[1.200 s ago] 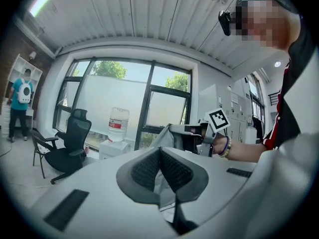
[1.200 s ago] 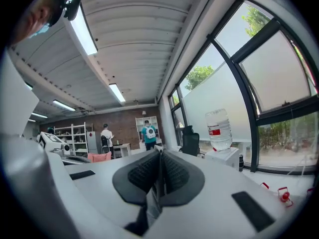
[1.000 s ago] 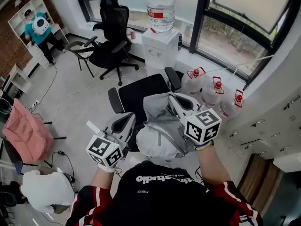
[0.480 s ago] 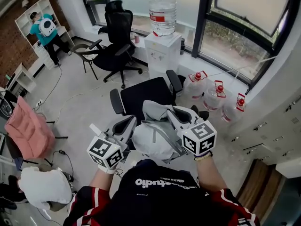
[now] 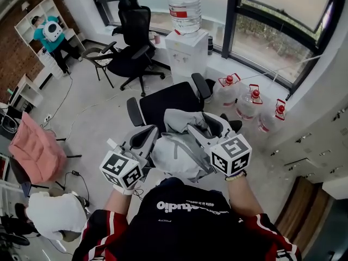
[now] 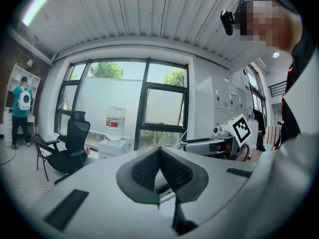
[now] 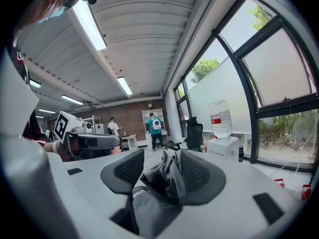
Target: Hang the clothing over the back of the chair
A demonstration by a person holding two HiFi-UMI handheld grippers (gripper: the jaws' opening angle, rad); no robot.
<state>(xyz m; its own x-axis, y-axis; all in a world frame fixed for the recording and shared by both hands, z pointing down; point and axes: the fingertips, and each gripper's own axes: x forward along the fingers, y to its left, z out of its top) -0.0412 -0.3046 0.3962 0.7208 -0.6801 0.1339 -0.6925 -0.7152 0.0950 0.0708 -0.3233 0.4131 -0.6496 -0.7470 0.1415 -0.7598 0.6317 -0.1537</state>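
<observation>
A grey garment (image 5: 174, 152) lies bunched over the back of a black office chair (image 5: 166, 103) just in front of me. My right gripper (image 5: 205, 125) is at the garment's right side. Its jaws are opening in the right gripper view (image 7: 162, 159): a fold of the grey cloth (image 7: 169, 176) still stands between them and leans on the right jaw, while the left pad is clear of it. My left gripper (image 5: 148, 137) is by the garment's left edge. In the left gripper view (image 6: 159, 153) its jaws meet at the tips with nothing seen between them.
A water dispenser (image 5: 185, 48) with its bottle stands by the window beyond the chair. Three water jugs (image 5: 251, 103) sit on the floor at right. A second black chair (image 5: 130, 42), a pink cloth (image 5: 35, 148) and a white garment (image 5: 51, 213) are at left. A person (image 5: 50, 34) stands far left.
The right gripper's jaws have parted from the grey cloth. Both hands came a little nearer and lower, and the garment has settled onto the chair back.
</observation>
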